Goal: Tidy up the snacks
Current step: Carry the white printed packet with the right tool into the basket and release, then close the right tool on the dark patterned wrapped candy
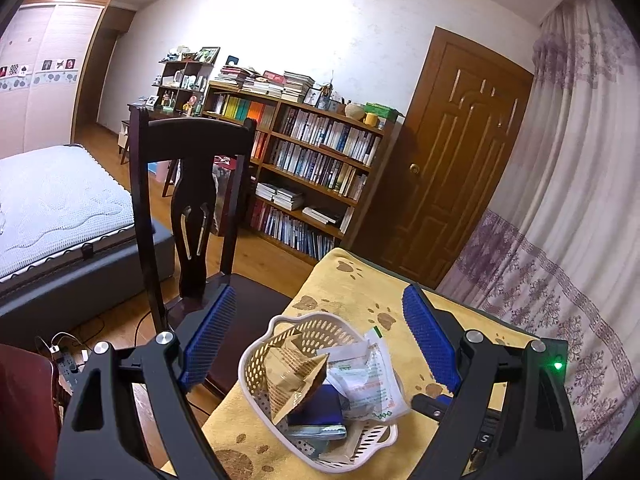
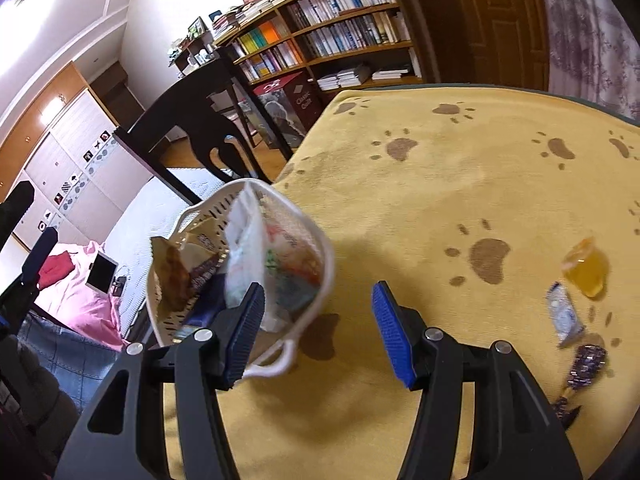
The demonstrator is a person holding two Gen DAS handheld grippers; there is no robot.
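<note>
A white perforated basket [image 1: 276, 364] sits on a yellow paw-print cloth [image 2: 420, 184] near the cloth's edge, on the side nearest a dark wooden chair [image 1: 192, 200]. The basket is crowded: a tan triangular packet [image 1: 290, 376] leans against its wall, a white printed pouch [image 1: 370, 380] spills over the rim beside it, and a dark blue pack [image 1: 320, 404] lies under both. The left gripper [image 1: 316, 344] hovers above the basket with its jaws wide apart — holding nothing, the blue pads [image 1: 208, 340] flanking the basket on either side. The right gripper [image 2: 318, 328] is low over the cloth just beside the basket, jaws also spread and empty; its one pad [image 2: 244, 332] overlaps the basket's rim in the view, though contact cannot be told. Well away from the basket, toward the cloth's far edge, three snacks remain loose — an orange jelly cup [image 2: 586, 268], a small white-and-blue wrapped sweet [image 2: 564, 316] and a purple-wrapped candy [image 2: 586, 364].
</note>
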